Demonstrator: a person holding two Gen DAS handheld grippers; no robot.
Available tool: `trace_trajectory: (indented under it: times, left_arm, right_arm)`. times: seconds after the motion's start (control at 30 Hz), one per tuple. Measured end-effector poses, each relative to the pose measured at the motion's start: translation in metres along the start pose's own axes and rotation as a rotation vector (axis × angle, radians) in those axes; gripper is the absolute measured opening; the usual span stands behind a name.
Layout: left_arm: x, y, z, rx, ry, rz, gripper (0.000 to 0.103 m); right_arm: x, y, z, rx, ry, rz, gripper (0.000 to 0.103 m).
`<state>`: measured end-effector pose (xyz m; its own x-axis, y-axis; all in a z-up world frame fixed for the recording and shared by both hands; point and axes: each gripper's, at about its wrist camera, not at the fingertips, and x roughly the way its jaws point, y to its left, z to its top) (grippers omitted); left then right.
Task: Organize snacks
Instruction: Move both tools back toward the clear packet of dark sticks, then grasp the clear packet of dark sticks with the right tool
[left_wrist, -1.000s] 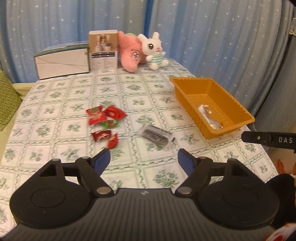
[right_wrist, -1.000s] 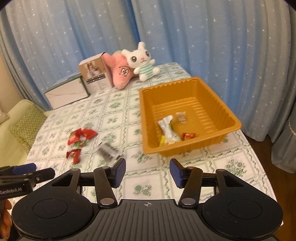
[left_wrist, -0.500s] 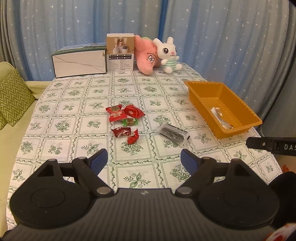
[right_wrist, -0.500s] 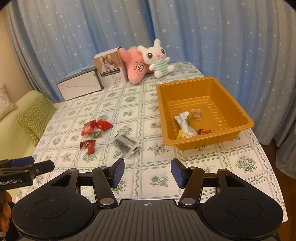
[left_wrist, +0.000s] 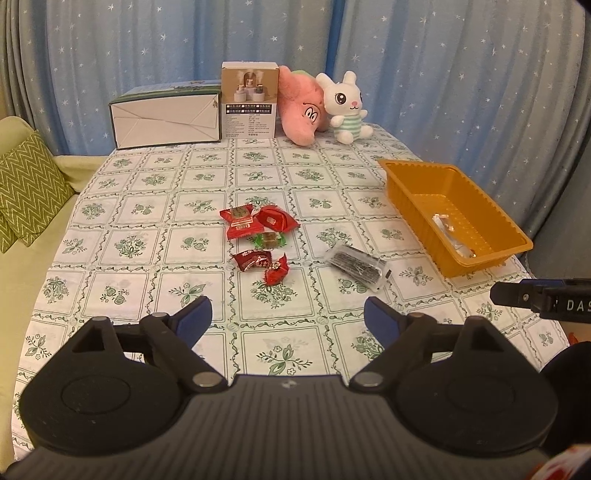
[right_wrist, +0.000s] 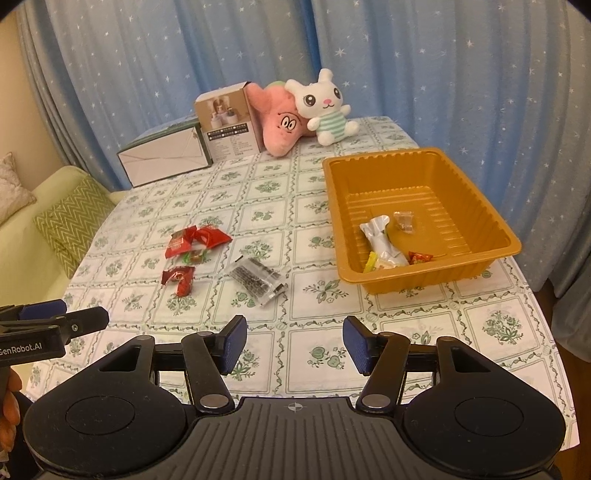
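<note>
The left gripper (left_wrist: 287, 315) hangs above the near edge of the surface (left_wrist: 155, 206), which is covered by a white cloth with a green floral grid. Its jaws stand spread wide and have just been opening; nothing lies between them. The right gripper (right_wrist: 293, 345) hangs over the same near edge, further toward the orange tray (right_wrist: 476, 201). Its jaws are also spread, less widely than the left pair, and are empty.

Loose snacks lie in a cluster near the middle of the surface:
- two red packets (left_wrist: 256, 220), side by side and touching
- a green-wrapped candy (left_wrist: 270, 240) just in front of them
- a dark red packet (left_wrist: 253, 259) touching a small red twisted candy (left_wrist: 277, 272)
- a clear packet of dark contents (left_wrist: 356, 266), apart from the red group, lying between it and the tray

The orange tray stands at the right edge of the surface. It holds a silver-white packet (right_wrist: 382, 242), a small clear packet (right_wrist: 404, 221), a yellow-ended wrapper (right_wrist: 371, 261) and a small red candy (right_wrist: 420, 257) (all gathered toward its near wall).

At the far edge stand a white box (left_wrist: 166, 120), a brown carton (left_wrist: 249, 105), a pink plush toy (left_wrist: 301, 110) and a white rabbit plush (left_wrist: 345, 109). Blue star-printed curtains (left_wrist: 443, 74) hang behind. A green zigzag cushion (left_wrist: 29, 184) rests on a pale sofa to the left.
</note>
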<state>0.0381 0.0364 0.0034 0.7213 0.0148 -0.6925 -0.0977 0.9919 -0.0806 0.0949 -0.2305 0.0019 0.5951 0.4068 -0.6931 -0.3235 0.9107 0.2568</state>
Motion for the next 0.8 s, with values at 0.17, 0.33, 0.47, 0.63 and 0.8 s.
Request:
trace_trajectory:
  times: [0.17, 0.33, 0.47, 0.63, 0.8]
  left_arm:
    - [0.011, 0.008, 0.002, -0.007, 0.01, 0.007, 0.088]
    - [0.028, 0.016, 0.006, -0.009, 0.024, 0.009, 0.088]
    - [0.045, 0.022, 0.012, -0.017, 0.042, 0.013, 0.088]
    - [0.066, 0.028, 0.02, -0.007, 0.046, 0.013, 0.088]
    - [0.088, 0.033, 0.023, 0.004, 0.062, 0.005, 0.088]
  right_arm:
    - [0.017, 0.006, 0.002, -0.036, 0.016, 0.007, 0.058]
    - [0.042, 0.018, 0.008, -0.099, 0.03, 0.028, 0.058]
    - [0.066, 0.027, 0.014, -0.162, 0.045, 0.045, 0.058]
    - [0.1, 0.035, 0.026, -0.22, 0.066, 0.068, 0.058]
    - [0.137, 0.041, 0.034, -0.285, 0.086, 0.069, 0.058]
